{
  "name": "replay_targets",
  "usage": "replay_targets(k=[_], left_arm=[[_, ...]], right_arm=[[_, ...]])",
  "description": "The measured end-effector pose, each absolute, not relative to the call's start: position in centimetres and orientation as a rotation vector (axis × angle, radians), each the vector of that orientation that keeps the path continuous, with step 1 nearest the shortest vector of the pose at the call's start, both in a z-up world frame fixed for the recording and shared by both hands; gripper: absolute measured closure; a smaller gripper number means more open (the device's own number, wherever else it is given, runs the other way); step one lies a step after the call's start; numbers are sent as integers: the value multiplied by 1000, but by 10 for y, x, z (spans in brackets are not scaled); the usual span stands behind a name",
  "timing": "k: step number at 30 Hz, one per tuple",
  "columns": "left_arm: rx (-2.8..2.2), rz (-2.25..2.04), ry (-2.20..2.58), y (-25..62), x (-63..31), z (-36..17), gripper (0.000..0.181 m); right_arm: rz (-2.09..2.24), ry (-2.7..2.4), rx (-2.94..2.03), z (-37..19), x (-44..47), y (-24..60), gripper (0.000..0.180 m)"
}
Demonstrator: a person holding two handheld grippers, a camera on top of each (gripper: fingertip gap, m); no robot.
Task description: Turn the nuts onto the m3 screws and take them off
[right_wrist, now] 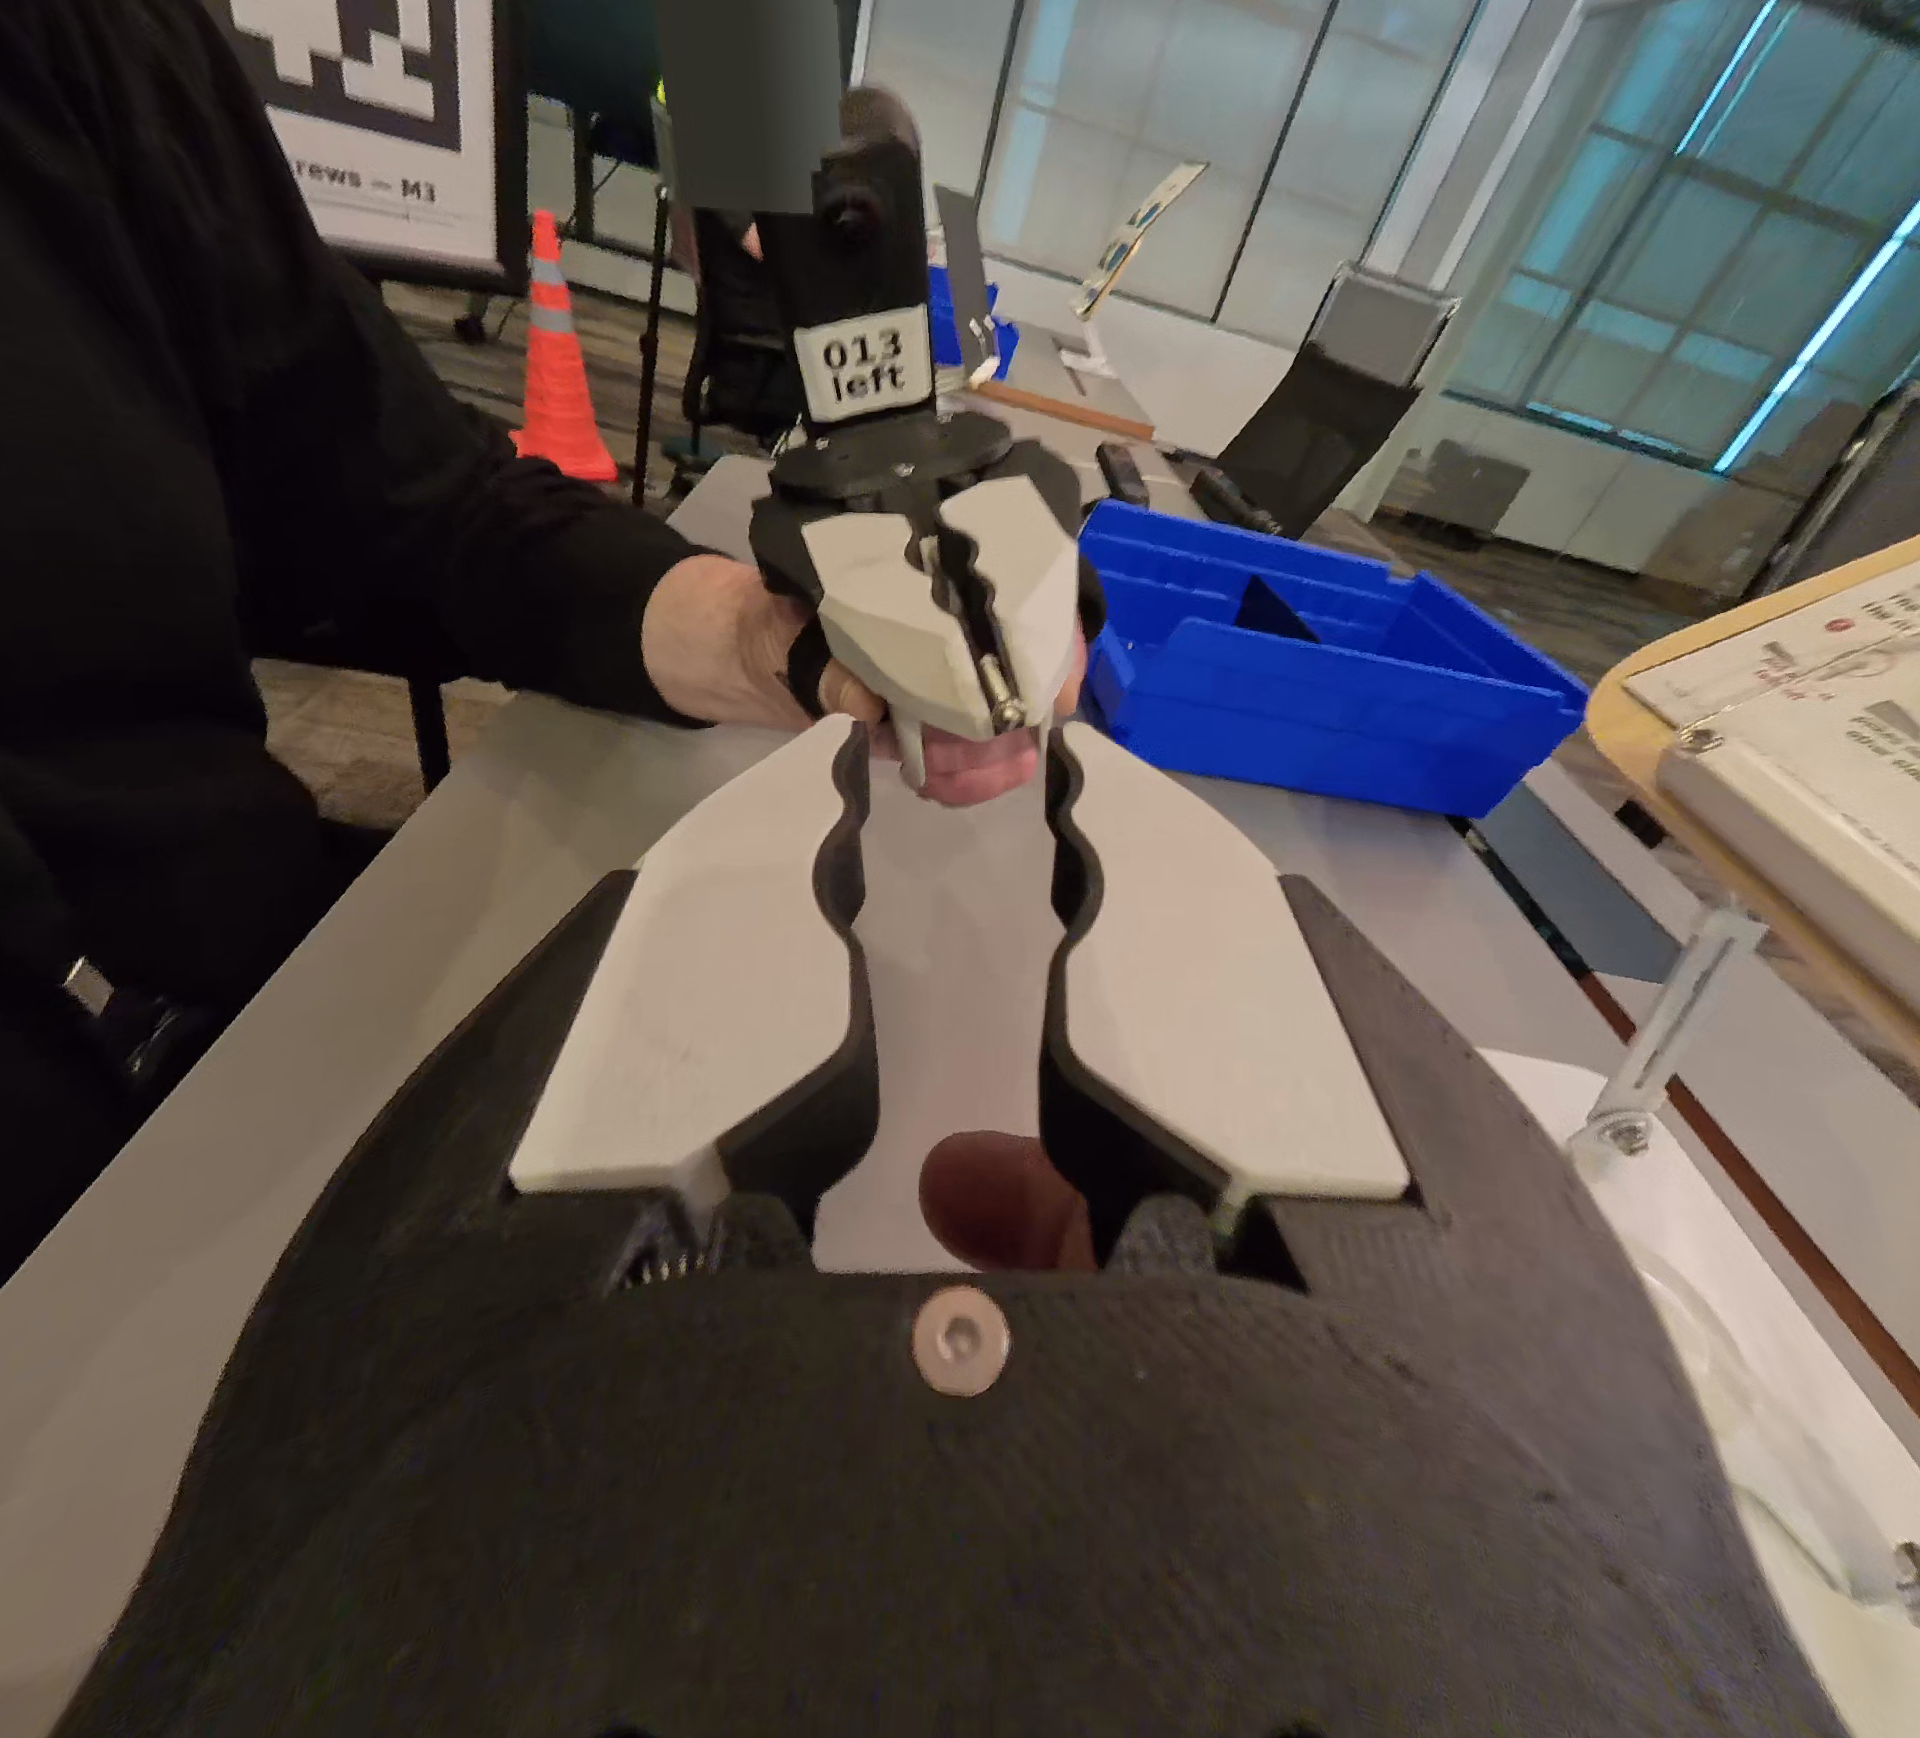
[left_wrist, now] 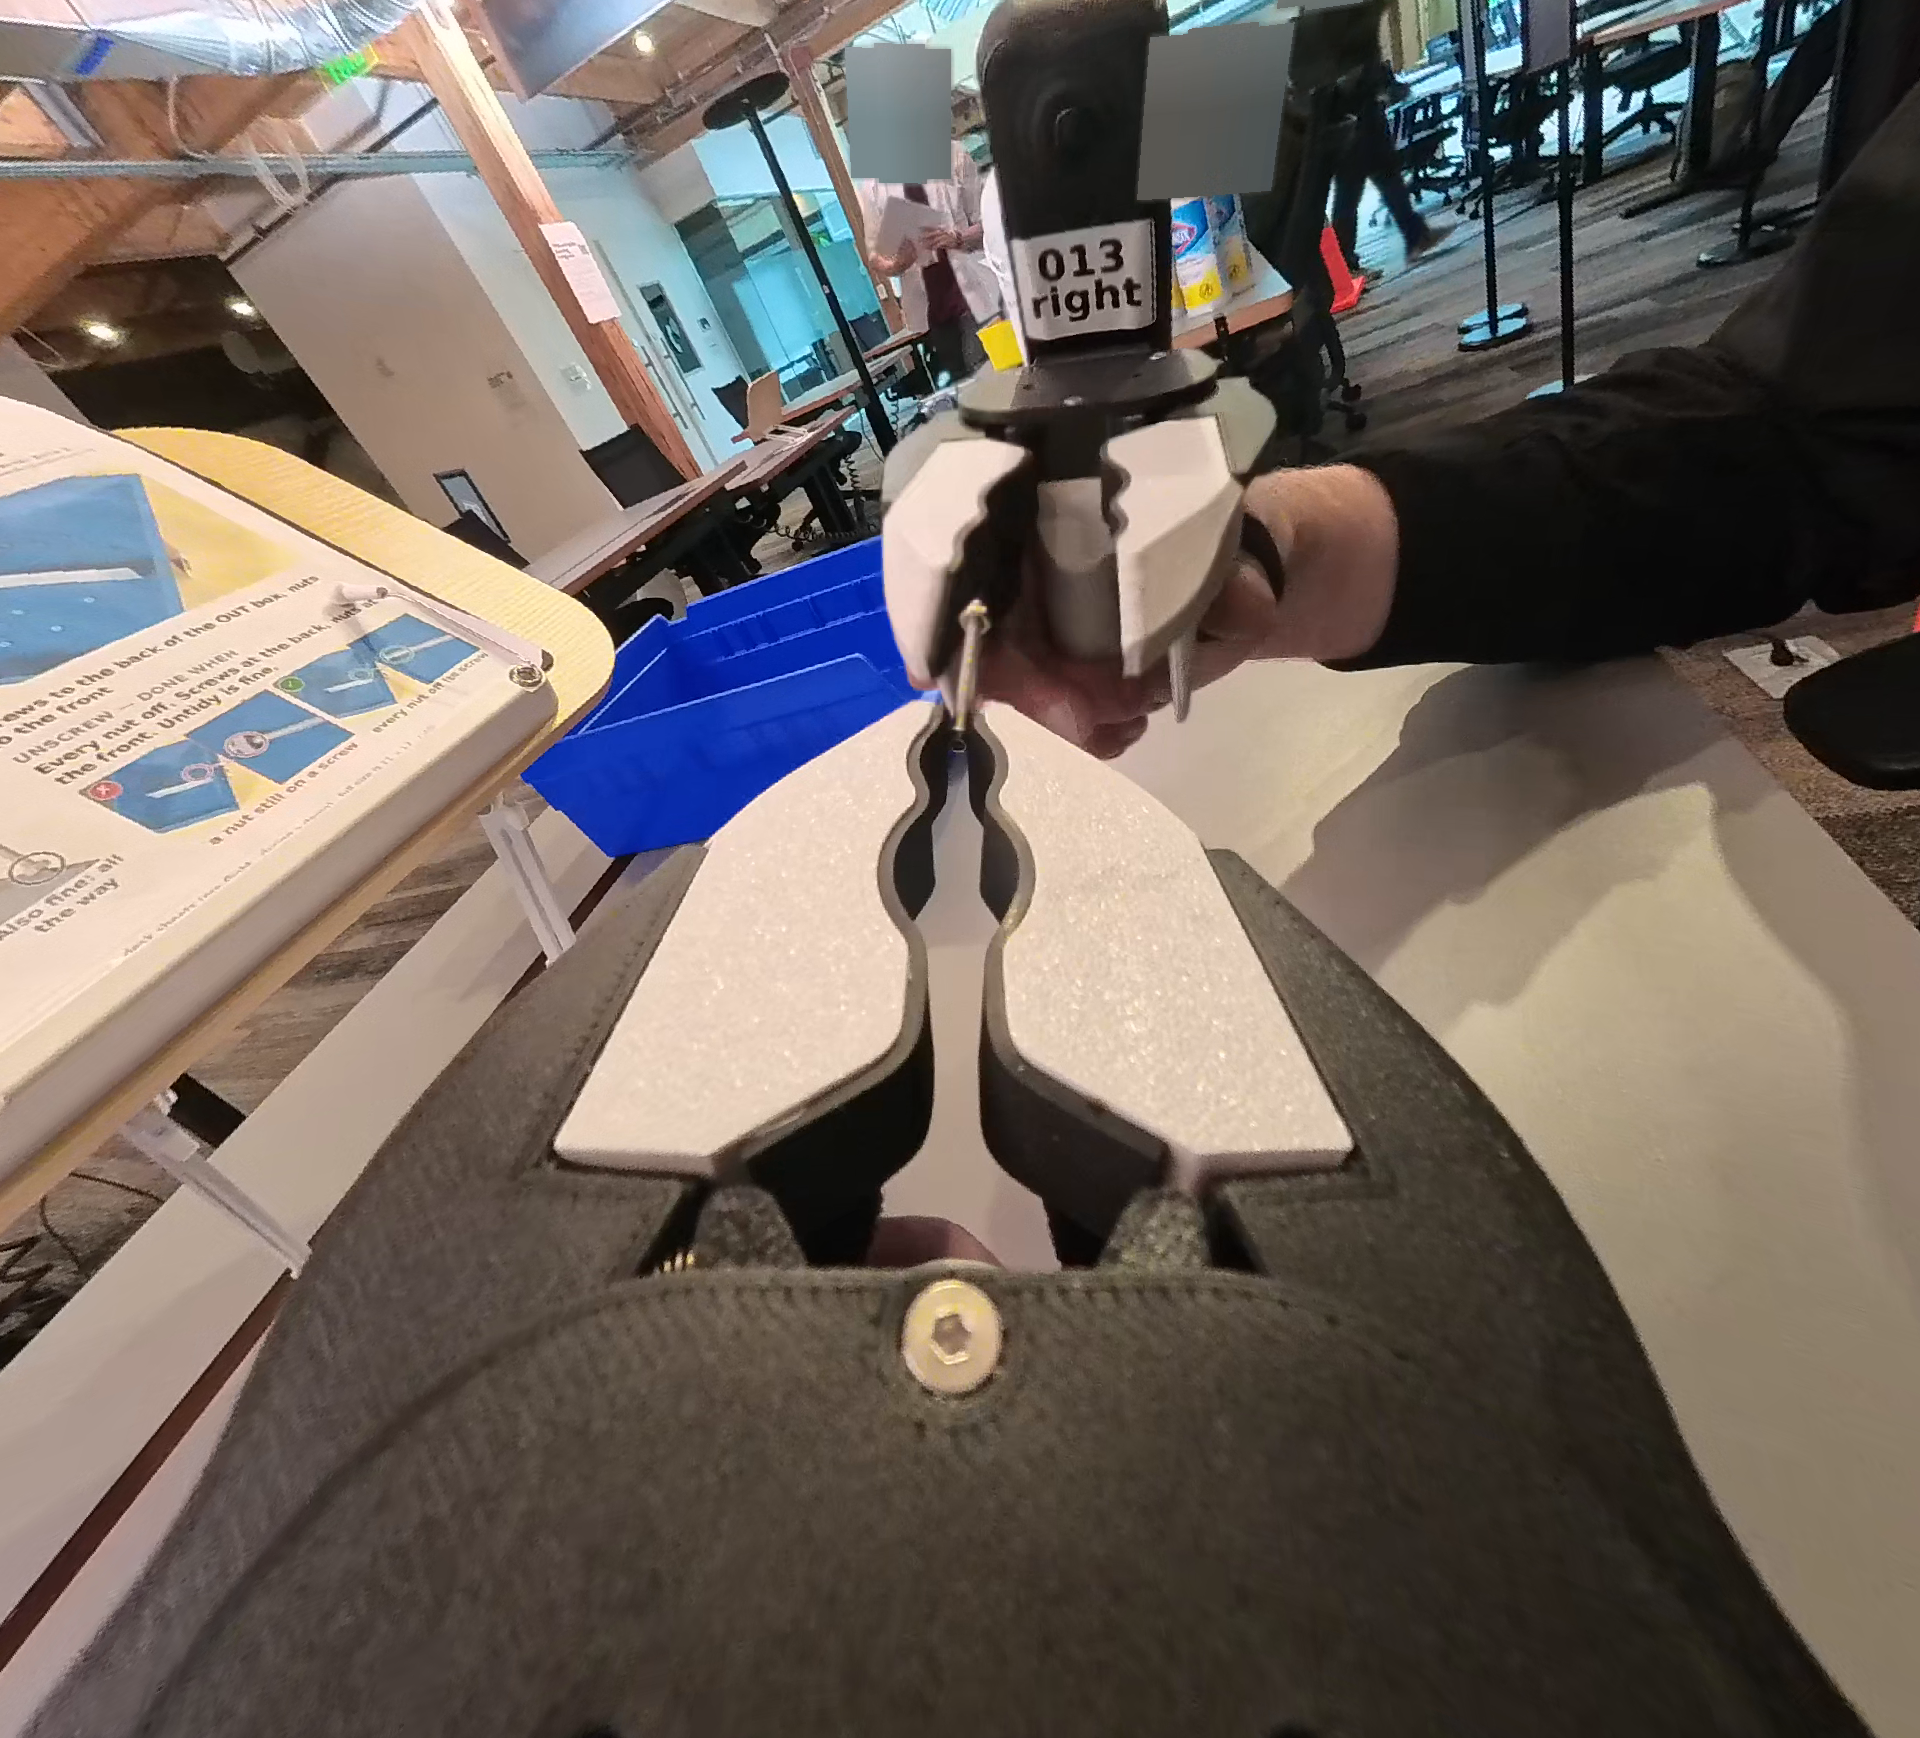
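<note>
We see the left gripper [left_wrist: 961, 738] with its jaws clenched almost fully, the wavy inner edges nearly meeting at the tips. Pinched there is a slim m3 screw [left_wrist: 968, 665], which sticks out past the tips and tilts slightly, its far end just in front of one finger of the right gripper [left_wrist: 1049, 696]. From the right wrist view the same screw [right_wrist: 994, 682] lies along the seam of the closed left gripper [right_wrist: 997, 720], its end poking out at the tips. We think a nut may sit on the shaft, but it is too small for us to be sure.

The right gripper [right_wrist: 954, 730] has its jaws released and spread wide, grasping nothing; its fingertips flank the left gripper's tips, near the screw but apart from it. The two grippers face each other nose to nose above the grey worktop [left_wrist: 1558, 961].

A person's left hand [right_wrist: 727, 639] and right hand [left_wrist: 1288, 566], both in black sleeves, hold the handles. A blue bin [right_wrist: 1299, 712] stands on the worktop beyond the grippers, and an instruction board [left_wrist: 208, 701] on a wooden stand sits off to one side.
</note>
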State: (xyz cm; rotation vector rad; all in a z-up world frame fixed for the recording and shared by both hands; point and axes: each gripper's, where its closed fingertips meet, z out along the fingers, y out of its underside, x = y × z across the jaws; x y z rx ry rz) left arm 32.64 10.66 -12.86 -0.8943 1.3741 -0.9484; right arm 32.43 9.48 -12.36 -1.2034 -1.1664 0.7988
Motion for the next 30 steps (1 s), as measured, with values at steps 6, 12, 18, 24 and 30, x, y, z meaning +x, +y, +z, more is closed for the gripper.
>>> replay_targets(k=[6, 12, 18, 24, 30], left_arm=[[-887, -945, 1371, 106, 326, -127, 178], [-892, -947, 1370, 107, 326, -127, 178], [-893, -946, 1372, 107, 326, -128, 178], [-897, -944, 1372, 108, 326, -129, 178], [-908, -938, 1371, 111, 326, -132, 178]], right_arm=[[814, -1193, -1198, -125, 320, 90, 149], [817, -1195, -1212, -128, 320, 90, 151], [813, -1182, -1186, -122, 321, 90, 147], [818, -1216, -1225, -135, 320, 91, 154], [838, -1144, -1224, -133, 328, 98, 152]])
